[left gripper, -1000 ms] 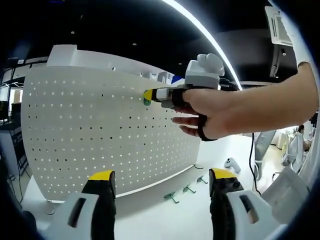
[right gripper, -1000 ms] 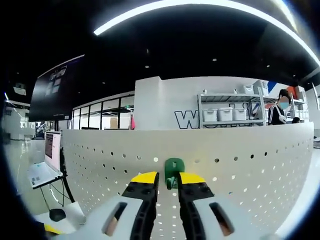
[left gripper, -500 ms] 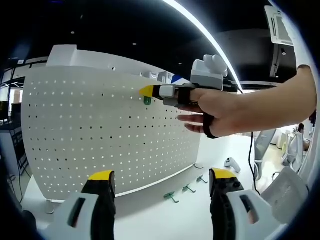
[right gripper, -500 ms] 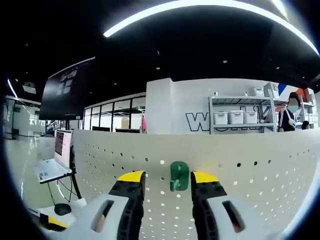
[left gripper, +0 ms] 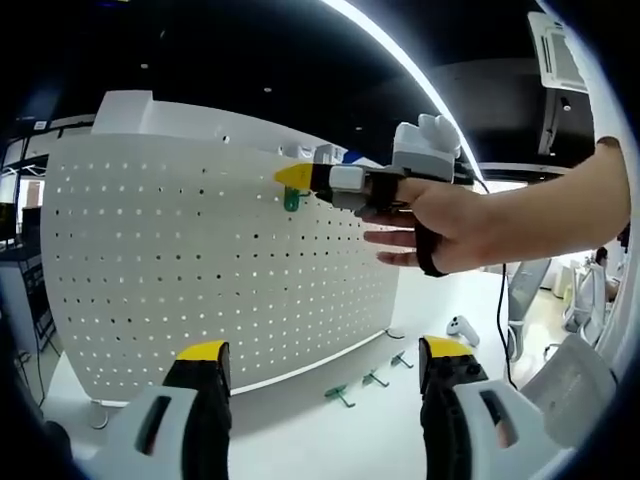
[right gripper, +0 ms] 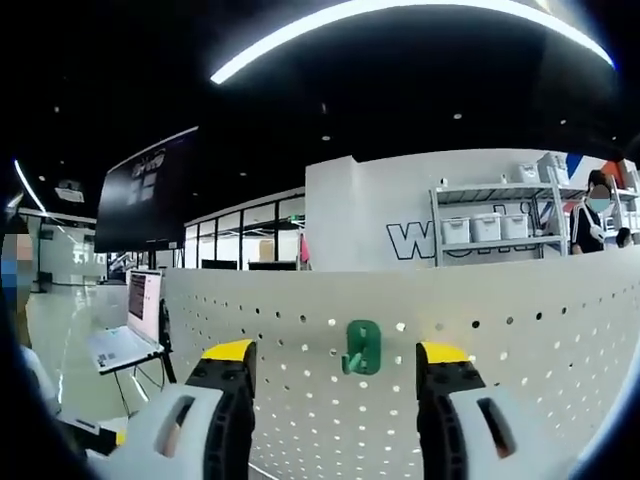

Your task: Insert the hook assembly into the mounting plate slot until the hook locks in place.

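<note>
Green against the white pegboard (right gripper: pixel 520 330), the hook (right gripper: pixel 360 347) is sitting at the centre of the right gripper view between the spread right gripper (right gripper: pixel 340 362), so it may be dropping out if unlocked, while the left gripper (left gripper: pixel 325 360) is hanging spread.

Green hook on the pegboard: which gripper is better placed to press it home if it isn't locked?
Right. The green hook sits on the pegboard directly between the right gripper's open fingers. The left gripper hangs low, nearer the spare hooks.
</note>
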The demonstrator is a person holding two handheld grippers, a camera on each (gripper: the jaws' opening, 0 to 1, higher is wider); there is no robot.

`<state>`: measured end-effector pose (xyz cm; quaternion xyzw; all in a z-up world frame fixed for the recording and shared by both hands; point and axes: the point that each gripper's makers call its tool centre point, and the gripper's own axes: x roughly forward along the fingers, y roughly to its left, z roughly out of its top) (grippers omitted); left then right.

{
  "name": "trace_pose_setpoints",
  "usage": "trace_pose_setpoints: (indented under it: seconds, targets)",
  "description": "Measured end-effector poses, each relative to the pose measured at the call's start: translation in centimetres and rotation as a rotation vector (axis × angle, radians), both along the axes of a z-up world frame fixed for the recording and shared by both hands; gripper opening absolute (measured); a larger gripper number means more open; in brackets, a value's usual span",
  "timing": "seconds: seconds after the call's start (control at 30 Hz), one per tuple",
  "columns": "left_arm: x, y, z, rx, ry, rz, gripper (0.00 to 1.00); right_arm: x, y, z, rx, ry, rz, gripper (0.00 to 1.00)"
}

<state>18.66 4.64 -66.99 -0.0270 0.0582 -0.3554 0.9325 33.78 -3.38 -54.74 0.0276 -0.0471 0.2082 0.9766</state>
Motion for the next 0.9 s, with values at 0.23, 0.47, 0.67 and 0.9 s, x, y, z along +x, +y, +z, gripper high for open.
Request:
trace_pose_setpoints:
  seconds: [0.23, 0.47, 0.67, 0.9]
  targets:
    - [-0.05, 0.12, -0.03, 0.0, 0.0, 0.003, 0.79, -0.04, 0.18, -0.23, 0.003, 0.006, 0.005, 0.64]
    - [-0.12, 0.08, -0.04, 0.001, 0.001, 0.001, 0.79, -0.38, 0.27, -0.02, -0.005, -0.013, 0.057, 0.63]
    - [-0.01, -0.01, 0.03, 0.001, 0.0, -0.002, 0.79, -0.54, -0.07, -0.25, -0.003, -0.011, 0.082, 0.61]
    - [0.0, -0.22, 0.14, 0.002, -0.003, -0.008, 0.79, -0.99, -0.36, -0.4, 0.002, -0.013, 0.106, 0.61]
